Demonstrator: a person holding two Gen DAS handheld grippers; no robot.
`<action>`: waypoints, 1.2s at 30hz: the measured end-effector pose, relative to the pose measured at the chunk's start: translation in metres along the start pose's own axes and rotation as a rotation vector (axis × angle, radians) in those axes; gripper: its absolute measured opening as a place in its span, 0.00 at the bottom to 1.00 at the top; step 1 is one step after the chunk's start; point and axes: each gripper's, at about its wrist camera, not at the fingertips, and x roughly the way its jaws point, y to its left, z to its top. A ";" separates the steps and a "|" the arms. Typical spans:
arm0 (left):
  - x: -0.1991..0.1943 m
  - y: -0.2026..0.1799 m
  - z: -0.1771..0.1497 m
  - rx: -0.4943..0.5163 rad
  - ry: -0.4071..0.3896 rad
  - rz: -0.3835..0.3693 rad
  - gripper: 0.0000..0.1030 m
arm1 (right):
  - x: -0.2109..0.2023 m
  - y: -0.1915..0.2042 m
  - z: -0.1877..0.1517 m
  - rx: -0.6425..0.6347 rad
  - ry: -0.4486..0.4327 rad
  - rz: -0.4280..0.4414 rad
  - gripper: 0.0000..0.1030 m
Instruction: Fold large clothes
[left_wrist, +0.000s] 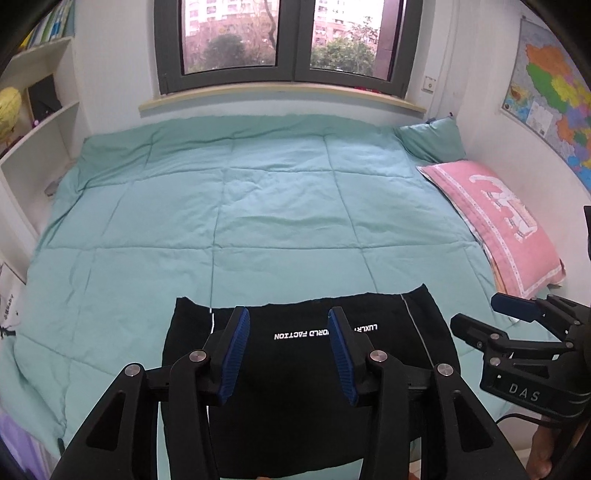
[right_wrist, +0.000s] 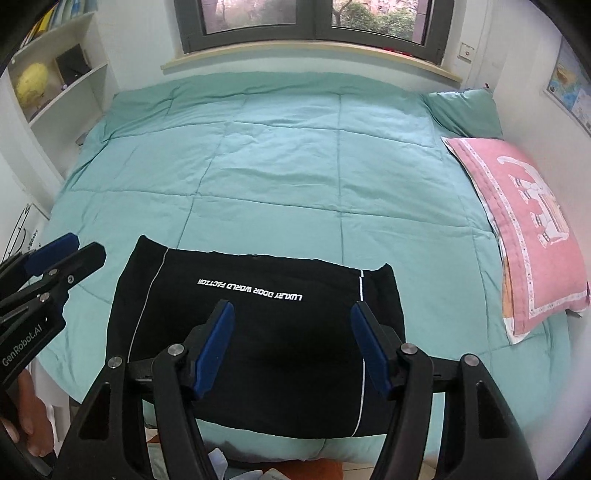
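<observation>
A black garment with white lettering and thin white side stripes lies folded into a flat rectangle at the near edge of the bed; it also shows in the right wrist view. My left gripper is open and empty, held above the garment's middle. My right gripper is open and empty, held above the garment's near half. In the left wrist view the right gripper shows at the right, off the garment. In the right wrist view the left gripper shows at the left, beside the garment.
The bed is covered by a teal quilt. A pink pillow and a teal pillow lie along the right wall. White shelves stand at the left. A window is behind the bed.
</observation>
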 end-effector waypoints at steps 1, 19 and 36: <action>0.001 0.000 0.000 -0.002 0.000 0.001 0.44 | 0.001 -0.002 0.000 0.008 0.004 -0.002 0.66; 0.016 0.006 -0.005 0.013 0.053 0.038 0.44 | 0.027 0.008 0.000 -0.011 0.057 0.024 0.66; 0.028 0.016 -0.003 0.013 0.097 0.155 0.51 | 0.043 0.011 -0.004 -0.015 0.095 0.035 0.66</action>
